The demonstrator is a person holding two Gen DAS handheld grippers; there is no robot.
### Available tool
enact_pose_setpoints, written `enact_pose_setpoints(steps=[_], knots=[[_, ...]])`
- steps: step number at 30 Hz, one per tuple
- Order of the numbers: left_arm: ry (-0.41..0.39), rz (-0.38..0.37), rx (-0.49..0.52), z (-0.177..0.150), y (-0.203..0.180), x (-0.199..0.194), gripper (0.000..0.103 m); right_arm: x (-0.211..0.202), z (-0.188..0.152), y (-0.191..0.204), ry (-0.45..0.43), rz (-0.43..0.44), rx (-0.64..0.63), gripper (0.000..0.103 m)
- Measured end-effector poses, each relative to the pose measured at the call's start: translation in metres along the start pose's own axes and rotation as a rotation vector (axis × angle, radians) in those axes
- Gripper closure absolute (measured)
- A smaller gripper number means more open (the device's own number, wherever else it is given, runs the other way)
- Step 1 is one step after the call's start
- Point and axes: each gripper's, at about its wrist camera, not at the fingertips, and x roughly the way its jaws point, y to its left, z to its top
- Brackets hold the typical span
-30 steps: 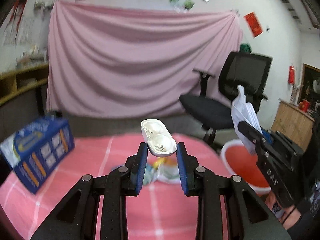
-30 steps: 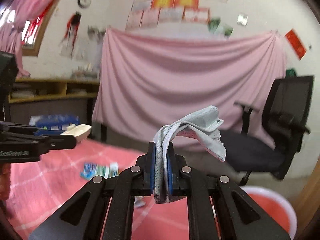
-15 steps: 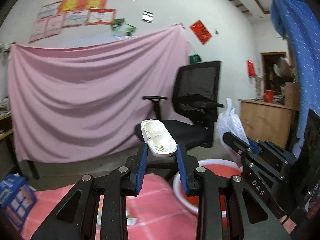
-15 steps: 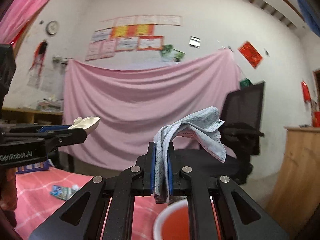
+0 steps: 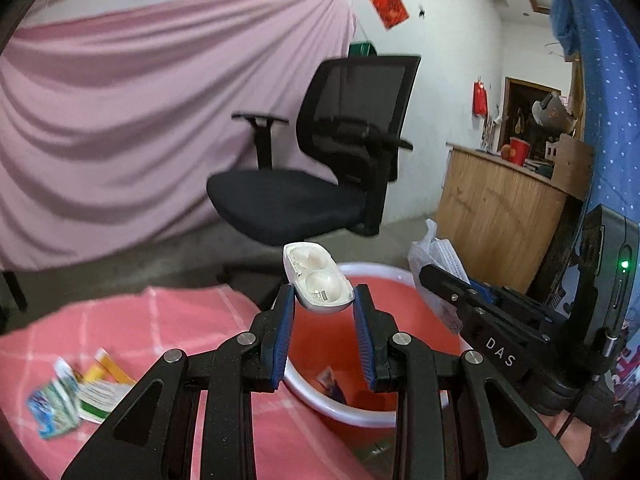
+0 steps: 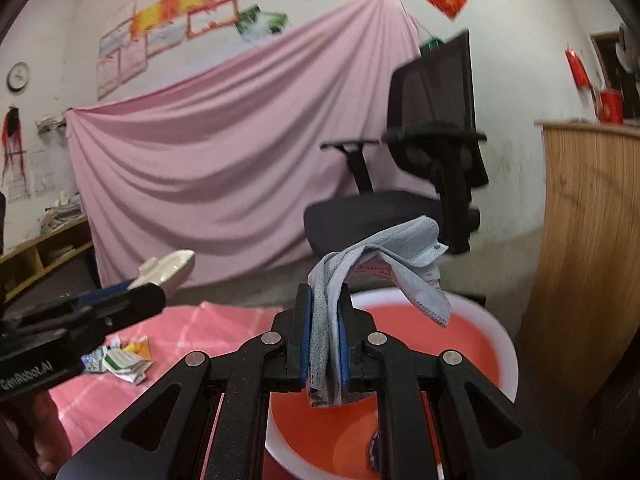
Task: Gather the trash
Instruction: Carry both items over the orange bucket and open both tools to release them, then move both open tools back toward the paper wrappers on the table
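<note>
right claw: "DAS" | left claw: "GenRobot.AI"

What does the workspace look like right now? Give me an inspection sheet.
Surface: pink checked cloth.
Job's things: white plastic shell in left gripper; grey face mask in right gripper; red basin below both, a wrapper inside.
Clutter: crumpled wrappers on the cloth.
Grippers: both shut on their items.
Cables: nothing seen.
Surroundings: black office chair, pink drape, wooden counter.

Pink sheet drapes the white wall (posters above); black office chair, wooden counter.
</note>
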Motion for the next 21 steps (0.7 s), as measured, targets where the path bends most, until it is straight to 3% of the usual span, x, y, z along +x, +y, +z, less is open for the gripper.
enact_pose_setpoints(steps=[7,11,16,18,21], knots=[[0.101,-0.028,-0.033,-0.003,0.001,0.027,0.078,0.012,-0.01,-0.011,0.097,-0.025,0.041,0.091],[0.134,-0.034,-0.053,-0.008,0.003,0.032,0.078,0.015,-0.013,-0.017,0.122,-0.035,0.061,0.076],[0.143,-0.018,-0.072,-0.011,0.008,0.034,0.077,0.017,-0.015,-0.02,0.137,-0.043,0.071,0.073],[0.137,-0.003,-0.089,-0.011,0.014,0.03,0.077,0.018,-0.013,-0.022,0.134,-0.042,0.074,0.061],[0.123,0.022,-0.115,-0.014,0.025,0.021,0.076,0.016,-0.01,-0.019,0.112,-0.035,0.07,0.056]])
